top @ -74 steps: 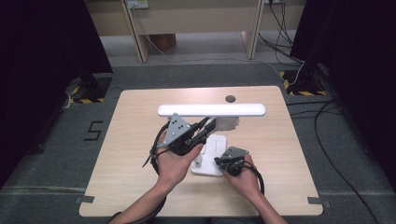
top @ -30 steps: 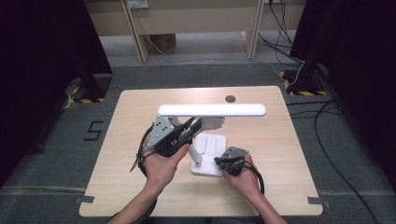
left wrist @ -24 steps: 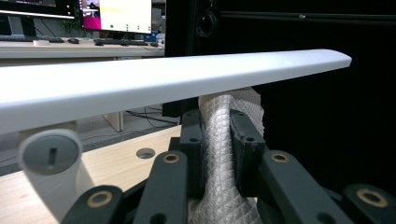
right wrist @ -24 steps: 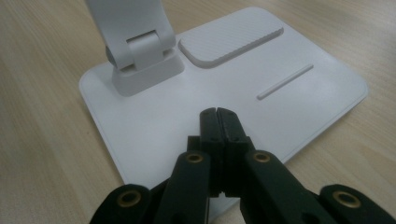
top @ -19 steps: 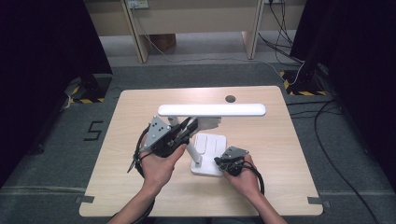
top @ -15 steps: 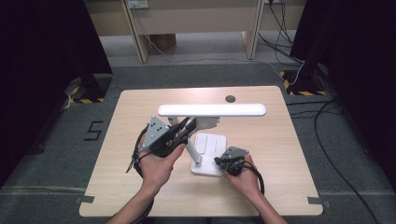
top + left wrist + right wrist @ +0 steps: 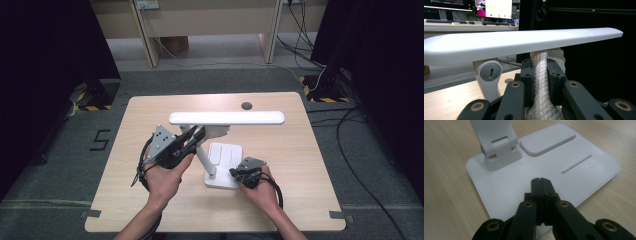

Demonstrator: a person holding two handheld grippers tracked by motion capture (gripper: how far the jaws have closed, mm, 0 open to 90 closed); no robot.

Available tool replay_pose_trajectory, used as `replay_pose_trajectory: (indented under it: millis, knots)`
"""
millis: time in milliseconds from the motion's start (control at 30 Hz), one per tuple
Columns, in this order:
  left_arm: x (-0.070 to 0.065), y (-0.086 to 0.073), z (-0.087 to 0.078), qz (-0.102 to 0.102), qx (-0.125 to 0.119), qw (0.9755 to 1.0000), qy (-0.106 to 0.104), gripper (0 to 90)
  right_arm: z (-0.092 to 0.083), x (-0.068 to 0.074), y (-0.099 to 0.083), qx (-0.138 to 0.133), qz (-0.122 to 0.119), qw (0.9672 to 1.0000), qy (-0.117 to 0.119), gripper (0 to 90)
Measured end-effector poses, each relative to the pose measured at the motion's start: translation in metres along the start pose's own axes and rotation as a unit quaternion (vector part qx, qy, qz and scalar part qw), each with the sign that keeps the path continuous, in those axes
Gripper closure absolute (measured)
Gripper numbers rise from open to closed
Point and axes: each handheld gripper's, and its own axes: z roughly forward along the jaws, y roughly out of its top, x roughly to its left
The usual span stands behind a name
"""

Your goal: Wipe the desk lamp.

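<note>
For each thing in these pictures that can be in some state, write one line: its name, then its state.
White desk lamp's long flat head: raised, lying level above the table.
White ribbed flexible neck: clamped between the left tool's jaws.
White square lamp base: flat on the wooden table.
Left tool: shut on the neck.
Right tool: shut, nothing between its jaws, tips over the base.

The wooden table [image 7: 300,165] is evenly lit from above, while dark curtains at both sides are lost in blackness. Only soft, short shadows are cast. In the left gripper view, the lamp head [image 7: 519,42] is rendered sharply and the distant monitors [image 7: 494,10] are overexposed and blurred.
</note>
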Motion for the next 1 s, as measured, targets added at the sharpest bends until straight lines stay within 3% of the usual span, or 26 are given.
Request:
replay_pose_trajectory:
  millis: [1000]
  knots:
    - [0.0041, 0.0009, -0.0044, 0.0, 0.002, 0.9999, 0.011, 76.9, 0.0004, -0.0003, 0.0001, -0.001, 0.0, 1.0, 0.001, 90.0]
